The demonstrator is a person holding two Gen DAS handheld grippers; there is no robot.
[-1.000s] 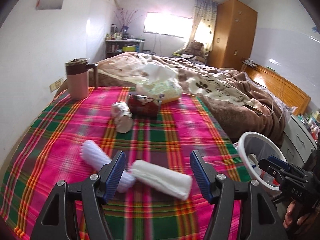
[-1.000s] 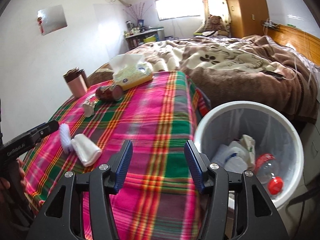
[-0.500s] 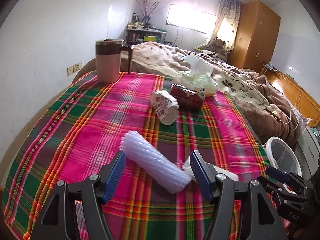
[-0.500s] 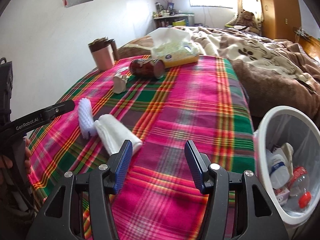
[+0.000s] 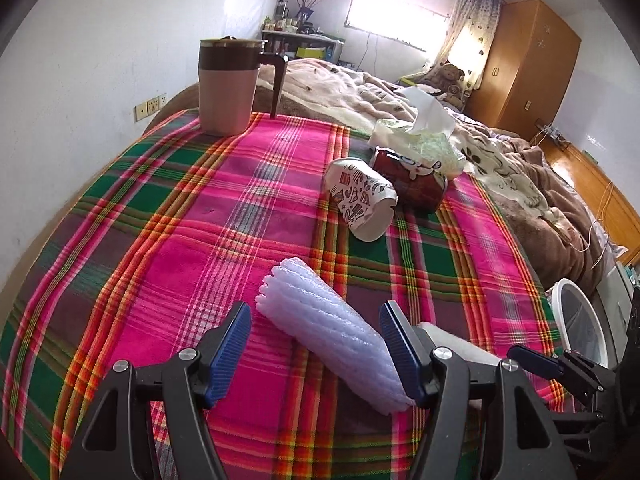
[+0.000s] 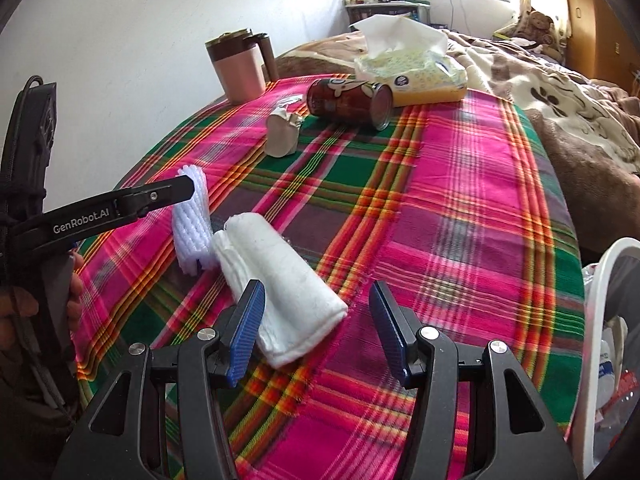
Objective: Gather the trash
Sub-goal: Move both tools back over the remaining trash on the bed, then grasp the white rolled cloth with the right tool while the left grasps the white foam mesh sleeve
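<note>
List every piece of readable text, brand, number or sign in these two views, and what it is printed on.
"GenRobot.AI": white lettering on the black arm of the left gripper, seen in the right wrist view.
Round blue logo on the yellow soft tissue pack: too small to read.
Cartoon print on the dark red can lying on its side: no legible words.
Red and black doodles on the white paper cup: blurred, unreadable.
Nothing else is legible.
</note>
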